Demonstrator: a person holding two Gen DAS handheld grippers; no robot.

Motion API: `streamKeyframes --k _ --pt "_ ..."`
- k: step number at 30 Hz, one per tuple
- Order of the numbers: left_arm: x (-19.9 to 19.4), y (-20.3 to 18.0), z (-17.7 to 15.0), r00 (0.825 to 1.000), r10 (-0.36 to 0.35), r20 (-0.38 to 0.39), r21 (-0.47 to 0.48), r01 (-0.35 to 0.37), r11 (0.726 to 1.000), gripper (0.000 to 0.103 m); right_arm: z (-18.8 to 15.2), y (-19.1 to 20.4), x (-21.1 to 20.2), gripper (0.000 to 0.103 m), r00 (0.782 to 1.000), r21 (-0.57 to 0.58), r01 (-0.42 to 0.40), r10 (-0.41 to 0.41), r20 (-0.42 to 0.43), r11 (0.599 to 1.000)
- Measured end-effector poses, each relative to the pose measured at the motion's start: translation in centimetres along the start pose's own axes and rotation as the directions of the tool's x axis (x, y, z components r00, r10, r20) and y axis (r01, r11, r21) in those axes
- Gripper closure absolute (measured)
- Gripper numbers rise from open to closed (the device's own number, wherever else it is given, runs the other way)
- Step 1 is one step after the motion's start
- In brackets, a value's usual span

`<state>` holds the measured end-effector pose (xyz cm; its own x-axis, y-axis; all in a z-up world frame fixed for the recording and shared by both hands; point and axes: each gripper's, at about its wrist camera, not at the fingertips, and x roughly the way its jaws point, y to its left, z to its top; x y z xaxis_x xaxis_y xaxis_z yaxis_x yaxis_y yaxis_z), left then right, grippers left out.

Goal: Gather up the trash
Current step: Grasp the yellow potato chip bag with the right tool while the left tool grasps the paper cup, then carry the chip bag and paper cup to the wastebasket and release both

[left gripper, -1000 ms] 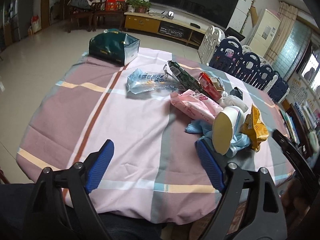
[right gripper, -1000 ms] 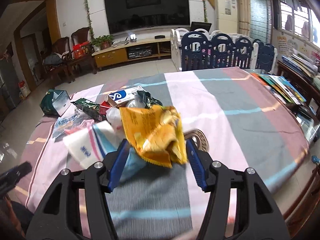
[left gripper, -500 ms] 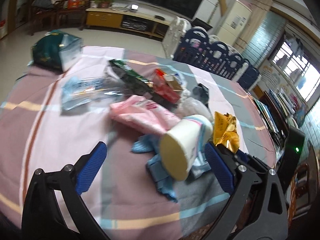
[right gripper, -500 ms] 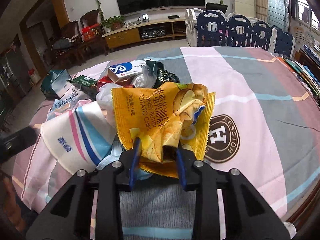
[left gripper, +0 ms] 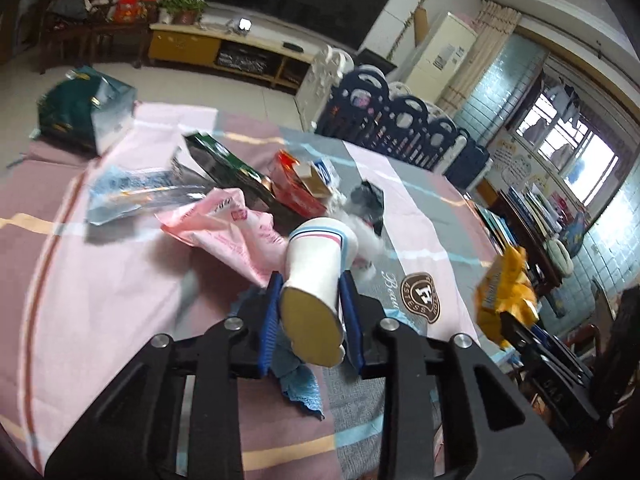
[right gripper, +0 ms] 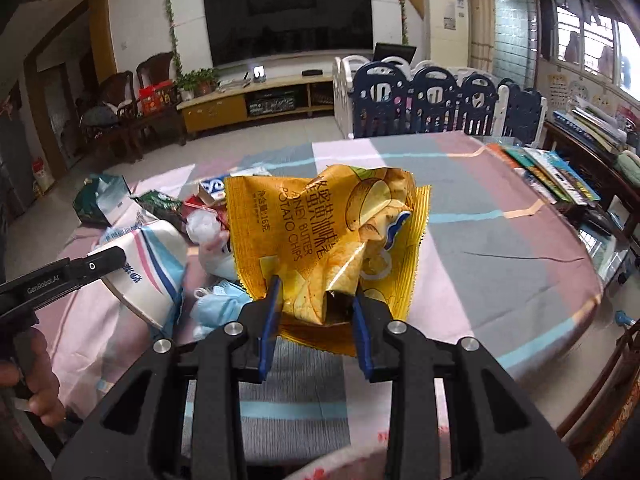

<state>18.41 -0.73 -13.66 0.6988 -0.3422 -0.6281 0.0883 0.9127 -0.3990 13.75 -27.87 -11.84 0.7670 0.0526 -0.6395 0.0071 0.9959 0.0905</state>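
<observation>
A white paper cup (left gripper: 316, 264) with pink and blue stripes lies on its side, its base toward the camera. My left gripper (left gripper: 310, 280) is closing on it, and both blue pads press its walls. The same cup (right gripper: 156, 256) shows at the left of the right wrist view, under a black finger (right gripper: 60, 276) of the left gripper. My right gripper (right gripper: 316, 288) is shut on the lower edge of a crumpled yellow potato chip bag (right gripper: 320, 224), held above the striped tablecloth (right gripper: 500, 240). In the left wrist view that chip bag (left gripper: 504, 292) hangs at the right.
More litter lies behind the cup: a pink bag (left gripper: 232, 232), a green box (left gripper: 228, 164), a red carton (left gripper: 296, 188), a clear wrapper (left gripper: 132, 192) and a blue face mask (right gripper: 216, 300). A dark green bag (left gripper: 80, 112) sits far left. Books (right gripper: 560, 172) line the right edge.
The left gripper swung over the cup and closed from wide open onto it. The right gripper closed on the chip bag, which has since come off the litter pile.
</observation>
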Motion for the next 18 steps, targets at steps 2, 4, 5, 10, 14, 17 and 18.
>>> streamKeyframes --k 2,4,5,10,14,17,18 --pt "-1.6 -0.5 0.3 0.999 0.023 0.027 0.024 -0.024 0.999 0.075 -0.3 -0.3 -2.1 0.070 1.000 0.006 0.000 0.000 0.013 1.000" --pt "-3.0 -1.2 0.6 0.997 0.048 0.054 0.056 -0.051 0.997 0.075 -0.8 -0.5 -3.7 0.070 1.000 0.007 0.000 0.000 0.015 1.000" --pt "-3.7 -1.5 0.7 0.996 0.057 0.066 0.069 -0.062 0.996 0.075 -1.1 -0.5 -4.3 0.070 1.000 0.008 0.002 -0.003 0.013 1.000" --pt "-7.3 -2.7 0.4 0.993 0.050 0.106 0.090 -0.060 0.994 0.075 -2.9 -1.6 -7.4 0.070 1.000 0.021 0.014 -0.014 -0.011 1.000" --pt "-9.2 -4.5 -0.5 0.996 0.001 0.086 0.141 -0.014 0.990 0.075 -4.6 -2.4 -9.4 0.070 0.998 0.000 0.032 -0.032 -0.052 0.999" --pt "-9.7 -6.9 -1.6 0.996 -0.074 0.046 0.199 0.063 0.978 0.075 -6.7 -3.8 -10.7 0.070 0.993 0.004 0.046 -0.046 -0.108 0.999" --pt "-9.8 -7.8 -2.2 0.995 -0.098 0.027 0.219 0.090 0.972 0.075 -7.6 -4.3 -10.8 0.070 0.989 0.018 0.047 -0.044 -0.141 0.999"
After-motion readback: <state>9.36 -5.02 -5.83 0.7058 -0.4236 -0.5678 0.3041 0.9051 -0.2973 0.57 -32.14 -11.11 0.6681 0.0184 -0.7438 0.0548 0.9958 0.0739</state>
